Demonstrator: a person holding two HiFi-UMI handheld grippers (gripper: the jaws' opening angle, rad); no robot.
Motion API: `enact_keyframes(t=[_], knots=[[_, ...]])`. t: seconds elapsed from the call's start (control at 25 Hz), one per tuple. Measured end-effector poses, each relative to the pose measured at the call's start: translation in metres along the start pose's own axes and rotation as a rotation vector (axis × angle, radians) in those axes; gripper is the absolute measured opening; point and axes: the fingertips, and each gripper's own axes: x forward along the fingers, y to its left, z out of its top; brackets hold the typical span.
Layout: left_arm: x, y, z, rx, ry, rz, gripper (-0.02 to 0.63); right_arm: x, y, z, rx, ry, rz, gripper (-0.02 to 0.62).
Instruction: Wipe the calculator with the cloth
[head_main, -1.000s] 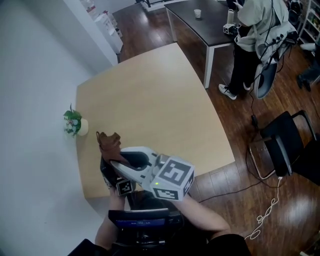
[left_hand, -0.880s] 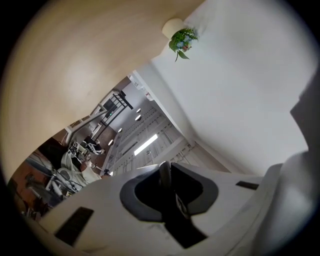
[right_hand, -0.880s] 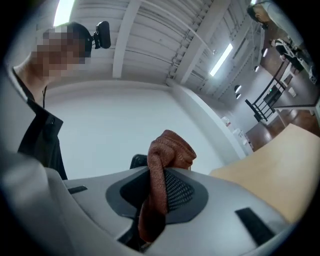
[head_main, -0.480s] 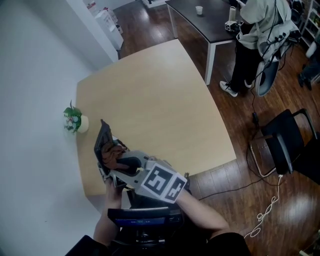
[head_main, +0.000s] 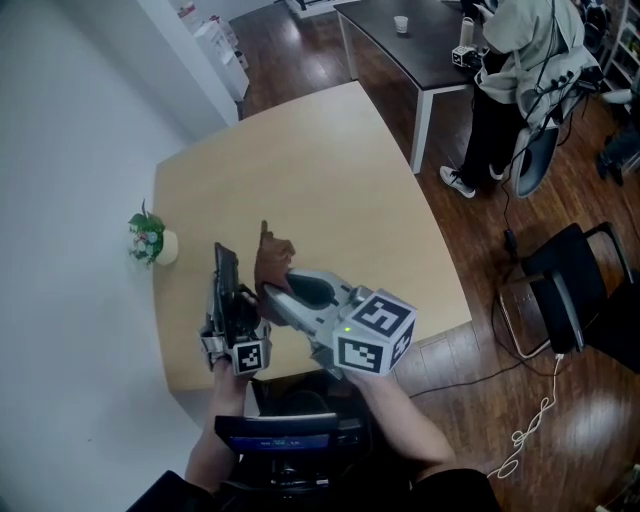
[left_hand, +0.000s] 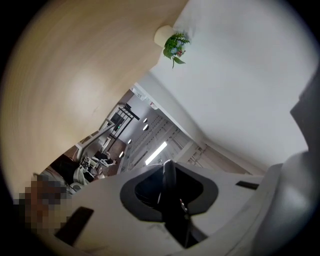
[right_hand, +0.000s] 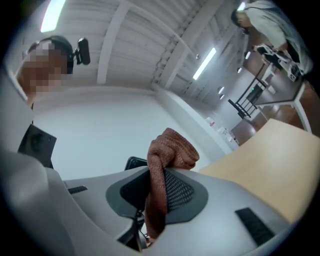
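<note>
My left gripper (head_main: 228, 303) is shut on the dark calculator (head_main: 224, 277) and holds it up on edge over the table's near left part. Its jaws have just closed a little further on it. In the left gripper view the calculator (left_hand: 169, 176) shows as a thin dark slab clamped between the jaws of that gripper (left_hand: 170, 192). Just right of it, my right gripper (head_main: 273, 291) is shut on a brown knitted cloth (head_main: 272, 258). In the right gripper view the cloth (right_hand: 171, 149) bunches above the jaws of the gripper (right_hand: 152, 197). Cloth and calculator stand slightly apart.
A small potted plant (head_main: 150, 244) sits at the left edge of the pale wooden table (head_main: 320, 180). Beyond it a person (head_main: 510, 70) stands by a dark table (head_main: 395, 50). A black chair (head_main: 575, 285) and a loose cable (head_main: 535, 425) are on the floor at right.
The right gripper has drawn the cloth off the calculator's face and moved it right. The left gripper has turned the calculator more edge-on.
</note>
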Motion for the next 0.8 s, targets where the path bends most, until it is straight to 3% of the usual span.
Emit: enact_keyframes(t=[0.12,0.2,0.4,0.52,0.64,0.72,0.8], knots=[[-0.008,0.009,0.005,0.042,-0.04,0.065,0.043,0.008,0.015,-0.013,0.031,-0.026,0.065,0.08],[-0.014,0.016,0.002,0.097,-0.013,0.127,0.047,0.017,0.02,-0.024,0.042,-0.043,0.071,0.08],[-0.034,0.026,0.009,0.34,0.062,0.306,0.075,0.014,-0.021,-0.031,0.172,-0.15,-0.071,0.08],[-0.038,0.026,0.002,0.463,0.177,0.369,0.071,0.006,-0.051,-0.036,0.277,-0.185,-0.13,0.08],[-0.046,0.033,-0.024,0.541,0.376,0.395,0.072,0.0,-0.074,-0.037,0.365,-0.207,-0.151,0.079],[-0.051,0.039,-0.045,0.569,0.477,0.426,0.077,-0.006,-0.087,-0.031,0.411,-0.232,-0.173,0.078],[-0.054,0.042,-0.052,0.555,0.498,0.455,0.077,-0.01,-0.097,-0.026,0.435,-0.246,-0.204,0.078]])
